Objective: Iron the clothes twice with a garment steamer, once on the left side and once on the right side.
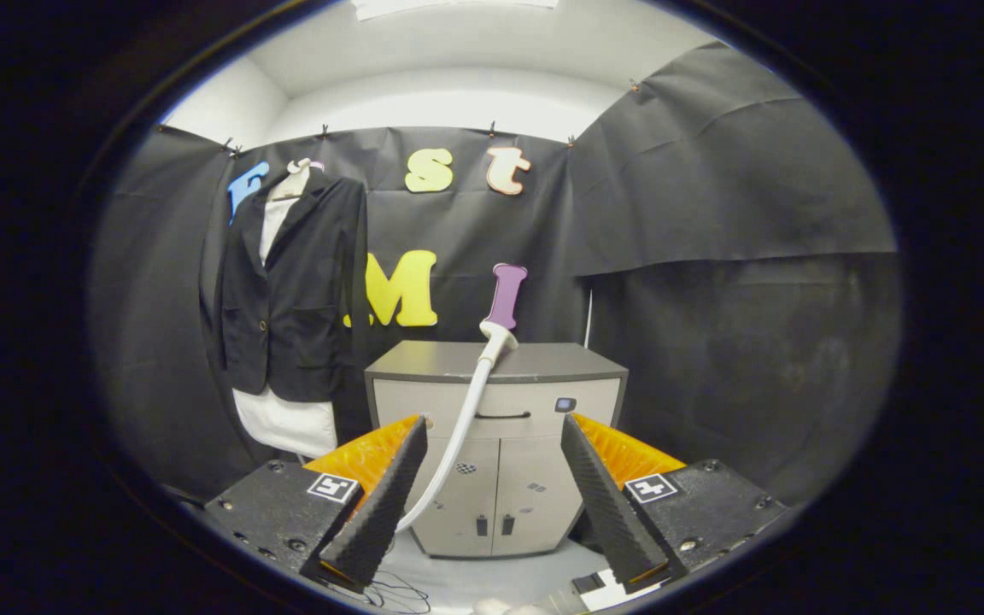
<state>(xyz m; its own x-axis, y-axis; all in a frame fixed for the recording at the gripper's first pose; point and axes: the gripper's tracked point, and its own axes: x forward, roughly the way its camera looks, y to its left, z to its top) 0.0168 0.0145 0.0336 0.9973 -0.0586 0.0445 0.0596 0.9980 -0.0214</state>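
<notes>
Fingers (492,487) stand spread, gripping nothing. Steamer (497,337) rests on the cabinet (543,363) beyond them; jacket (291,290) hangs left. Risk: the trailing hose (458,436) snags or skews the grasp.

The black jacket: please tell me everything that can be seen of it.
The black jacket hangs upright on a hanger against the booth wall, left of the grey cabinet and well beyond the open fingers of the hand-held gripper, which hold nothing. It looks like dark suit cloth, with lapels, long sleeves hanging down and one button. It is worn over a white garment, which shows at the collar and below the hem.
</notes>
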